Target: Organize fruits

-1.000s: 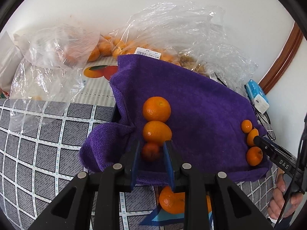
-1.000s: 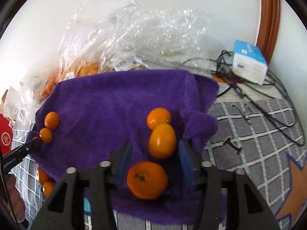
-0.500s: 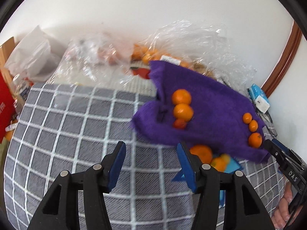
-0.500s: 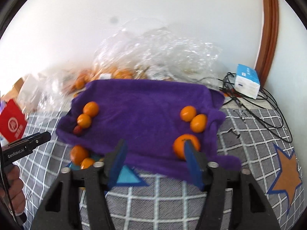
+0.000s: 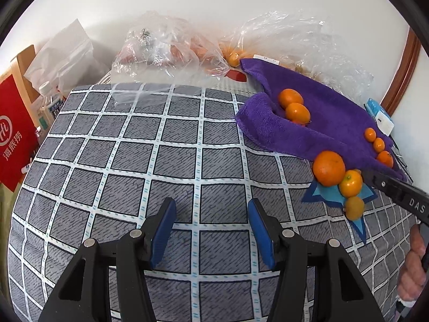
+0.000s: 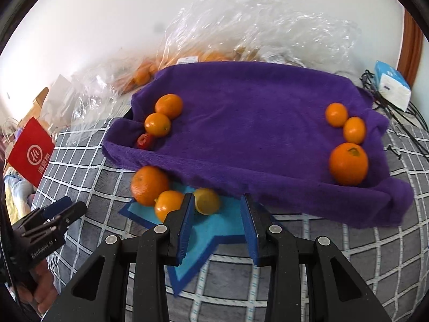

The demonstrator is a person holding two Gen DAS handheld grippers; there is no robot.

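Left tool (image 5: 211, 230) hangs over bare checked cloth (image 5: 161, 161) on the desk, blue pads spread w/ nothing between them, well apart from the fruit. Right tool (image 6: 216, 222) points at the front edge of the purple towel (image 6: 254, 112); its jaws are closing, pads not yet together, nothing gripped btwn them, only the blue star patch (image 6: 214, 230) showing in the gap. Yellowish small fruit (image 6: 207, 201) lies just beside the right tool's left pad, on the star patch; can't tell if it touches the pad. Next to it a mid-size orange (image 6: 167, 205) and a bigger orange (image 6: 148, 185), all three in a cluster at the towel's front edge, the bigger one partly tucked under the hem. On the towel, left side: two oranges (image 6: 169, 106) (image 6: 157, 124) touching, plus a small red fruit (image 6: 145, 141) in a fold just below them. On the towel, right side: two small oranges (image 6: 336, 114) (image 6: 354, 130) touching and a large orange (image 6: 348, 163) just below. Clear plastic bags (image 6: 241, 32) w/ more orange fruit lie behind the towel against the wall. White-blue box (image 6: 392, 86) and black cables sit at far right. Red paper bag (image 6: 30, 151) stands off the left edge. In the right view the left tool shows at lower left, a hand (image 6: 40, 292) gripping its handle
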